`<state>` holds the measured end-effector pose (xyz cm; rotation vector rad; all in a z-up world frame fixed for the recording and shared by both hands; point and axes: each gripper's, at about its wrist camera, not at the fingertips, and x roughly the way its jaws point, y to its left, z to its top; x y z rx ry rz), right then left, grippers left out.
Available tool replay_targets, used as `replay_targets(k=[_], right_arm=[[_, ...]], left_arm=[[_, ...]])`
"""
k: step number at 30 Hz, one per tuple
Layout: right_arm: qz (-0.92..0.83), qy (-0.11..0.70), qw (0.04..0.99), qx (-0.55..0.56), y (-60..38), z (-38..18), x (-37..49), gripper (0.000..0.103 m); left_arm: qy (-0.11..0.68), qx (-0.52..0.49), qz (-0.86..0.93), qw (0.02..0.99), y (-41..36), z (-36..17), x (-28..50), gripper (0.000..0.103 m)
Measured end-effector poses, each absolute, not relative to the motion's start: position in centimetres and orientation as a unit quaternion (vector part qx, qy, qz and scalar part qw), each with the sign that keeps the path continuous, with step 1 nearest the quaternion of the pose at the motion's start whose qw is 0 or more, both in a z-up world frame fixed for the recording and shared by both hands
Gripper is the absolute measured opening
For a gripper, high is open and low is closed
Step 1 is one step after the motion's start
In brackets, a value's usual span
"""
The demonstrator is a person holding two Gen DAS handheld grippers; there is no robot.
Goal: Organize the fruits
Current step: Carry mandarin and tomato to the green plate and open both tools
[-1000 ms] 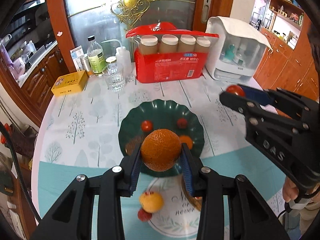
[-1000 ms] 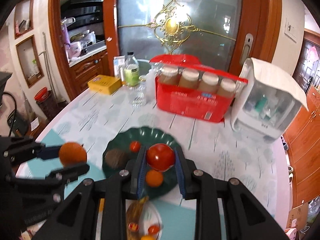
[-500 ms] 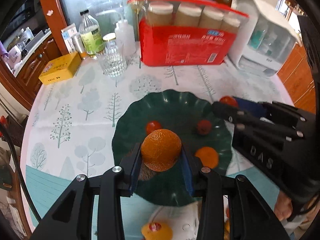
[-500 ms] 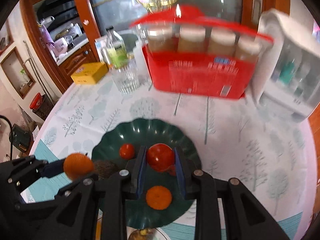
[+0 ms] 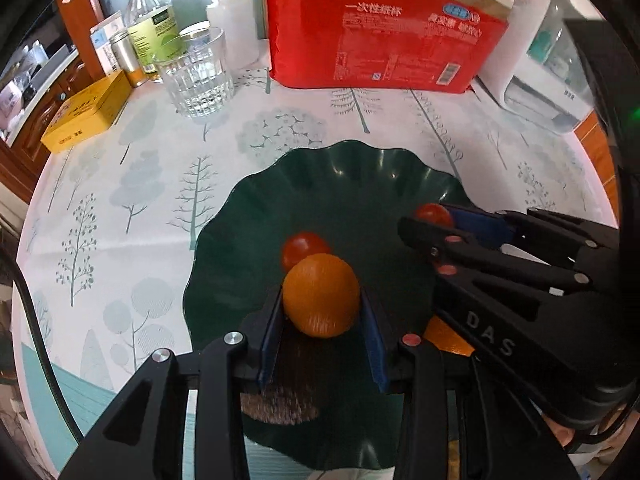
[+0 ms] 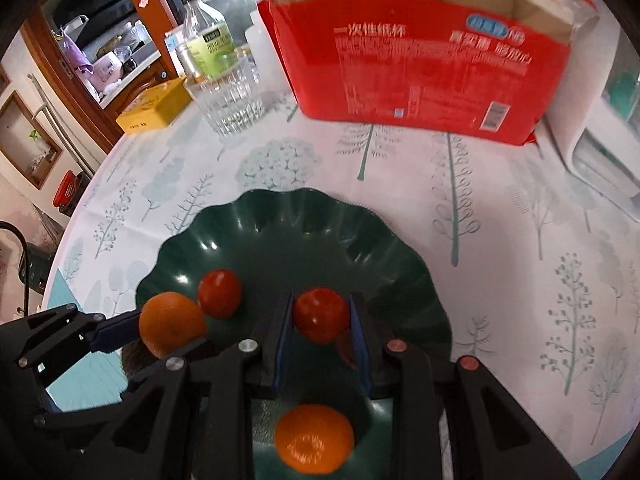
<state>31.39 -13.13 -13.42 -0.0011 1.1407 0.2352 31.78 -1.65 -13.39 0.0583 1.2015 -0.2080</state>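
My left gripper (image 5: 322, 308) is shut on an orange (image 5: 321, 295) just above the dark green scalloped plate (image 5: 352, 172). A small red tomato (image 5: 301, 247) lies on the plate right behind it. My right gripper (image 6: 320, 316) is shut on a red tomato (image 6: 321, 314) over the same plate (image 6: 280, 216). In the right wrist view the left gripper (image 6: 168, 330) with its orange (image 6: 171, 327) shows at the left, beside the loose tomato (image 6: 219, 293). A mandarin (image 6: 314, 443) rests on the plate's near side. A brown fuzzy fruit (image 5: 280, 402) lies under my left fingers.
A red pack of paper cups (image 5: 384, 44) stands behind the plate, with a drinking glass (image 5: 196, 76), bottles (image 5: 150, 20) and a yellow box (image 5: 86, 110) at the back left. A white appliance (image 5: 536, 76) sits at the back right. The tree-print tablecloth (image 5: 132, 200) surrounds the plate.
Both grippers have come down and forward over the green plate with their fruit still held. The plate now fills the lower views; the white plate with fruit has dropped out of sight.
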Motion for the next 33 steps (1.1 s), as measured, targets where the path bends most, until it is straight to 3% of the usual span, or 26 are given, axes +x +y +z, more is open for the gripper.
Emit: replay_targets(k=[3, 7, 8, 20, 33], right_arm=[[0.116, 0.541, 0.833, 0.0, -13.0, -13.9, 31.5, 0.028], [0.124, 0.542, 0.831, 0.012, -13.1, -14.0, 31.5, 0.032], [0.127, 0.54, 0.832, 0.016, -13.2, -13.8, 31.5, 0.035], [0.131, 0.521, 0.844, 0.016, -13.5, -12.0, 30.7, 0.038], [0.123, 0.51, 0.851, 0.02, -13.7, -10.4, 29.0, 0.038]], left_arm=[[0.565, 0.022, -0.104, 0.818, -1.7, -13.6, 31.9, 0.037], [0.565, 0.006, -0.108, 0.818, -1.5, -13.4, 31.9, 0.068], [0.562, 0.006, -0.108, 0.82, -1.5, -13.2, 31.8, 0.07], [0.544, 0.009, -0.107, 0.832, -1.2, -11.3, 30.9, 0.078], [0.531, 0.01, -0.106, 0.84, -0.6, -9.7, 29.0, 0.079]])
